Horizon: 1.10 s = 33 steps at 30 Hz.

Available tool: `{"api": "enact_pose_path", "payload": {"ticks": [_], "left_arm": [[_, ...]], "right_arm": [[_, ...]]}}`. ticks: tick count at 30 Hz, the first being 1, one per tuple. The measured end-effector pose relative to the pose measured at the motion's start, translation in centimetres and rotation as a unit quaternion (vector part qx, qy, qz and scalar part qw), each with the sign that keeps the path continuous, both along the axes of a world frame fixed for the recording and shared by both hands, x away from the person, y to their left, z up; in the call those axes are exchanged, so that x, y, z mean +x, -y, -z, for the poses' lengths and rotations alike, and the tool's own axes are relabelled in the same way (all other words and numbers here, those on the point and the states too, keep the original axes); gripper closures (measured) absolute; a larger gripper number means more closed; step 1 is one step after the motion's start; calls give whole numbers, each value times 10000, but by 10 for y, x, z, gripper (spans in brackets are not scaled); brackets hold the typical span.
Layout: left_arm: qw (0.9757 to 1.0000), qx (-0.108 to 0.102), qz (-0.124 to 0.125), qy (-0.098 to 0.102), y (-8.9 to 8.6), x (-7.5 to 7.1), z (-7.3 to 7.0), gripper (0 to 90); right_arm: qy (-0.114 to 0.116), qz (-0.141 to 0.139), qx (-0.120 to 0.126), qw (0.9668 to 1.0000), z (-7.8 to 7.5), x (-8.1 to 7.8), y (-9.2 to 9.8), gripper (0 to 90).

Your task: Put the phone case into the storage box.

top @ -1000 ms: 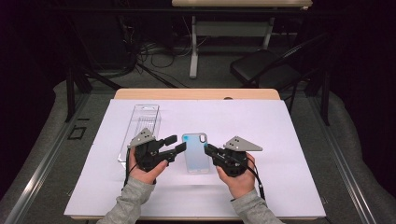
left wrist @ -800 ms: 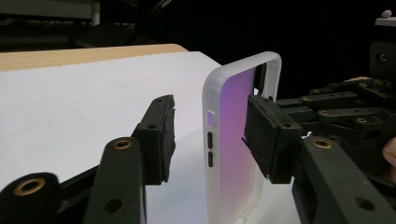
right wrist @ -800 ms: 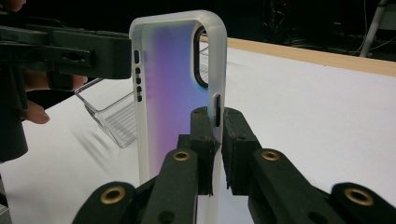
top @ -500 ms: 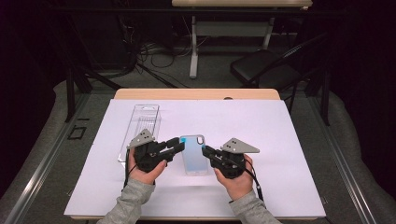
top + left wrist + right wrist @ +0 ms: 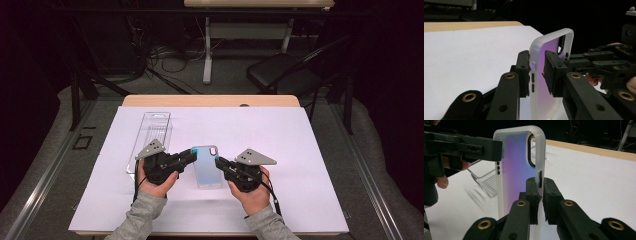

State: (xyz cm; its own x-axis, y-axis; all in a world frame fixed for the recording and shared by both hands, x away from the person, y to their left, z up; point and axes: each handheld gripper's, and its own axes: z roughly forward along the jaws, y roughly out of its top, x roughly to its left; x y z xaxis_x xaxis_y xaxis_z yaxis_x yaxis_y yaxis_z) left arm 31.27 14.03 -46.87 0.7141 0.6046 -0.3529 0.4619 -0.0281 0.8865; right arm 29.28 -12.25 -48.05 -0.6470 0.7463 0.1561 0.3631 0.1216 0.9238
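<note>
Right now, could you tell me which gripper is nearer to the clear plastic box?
Left. The left gripper sits just beside the clear plastic box; the right gripper is across the phone case, farther away.

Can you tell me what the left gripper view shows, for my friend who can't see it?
A frosted phone case stands on edge between the left gripper's two black jaws, which have just been closing on its side wall. Behind it lies white paper; the right gripper reaches in from the right.
</note>
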Motion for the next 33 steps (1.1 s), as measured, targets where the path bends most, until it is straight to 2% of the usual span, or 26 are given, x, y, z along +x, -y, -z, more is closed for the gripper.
{"api": "enact_pose_path", "payload": {"ticks": [15,33], "left_arm": [[9998,-70,-78,-146,0,0,2,778],[9998,-90,-48,-197,-1,1,3,815]], "right_arm": [[4,-1,16,10000,0,-1,-1,838],[-33,-8,73,10000,2,0,0,838]]}}
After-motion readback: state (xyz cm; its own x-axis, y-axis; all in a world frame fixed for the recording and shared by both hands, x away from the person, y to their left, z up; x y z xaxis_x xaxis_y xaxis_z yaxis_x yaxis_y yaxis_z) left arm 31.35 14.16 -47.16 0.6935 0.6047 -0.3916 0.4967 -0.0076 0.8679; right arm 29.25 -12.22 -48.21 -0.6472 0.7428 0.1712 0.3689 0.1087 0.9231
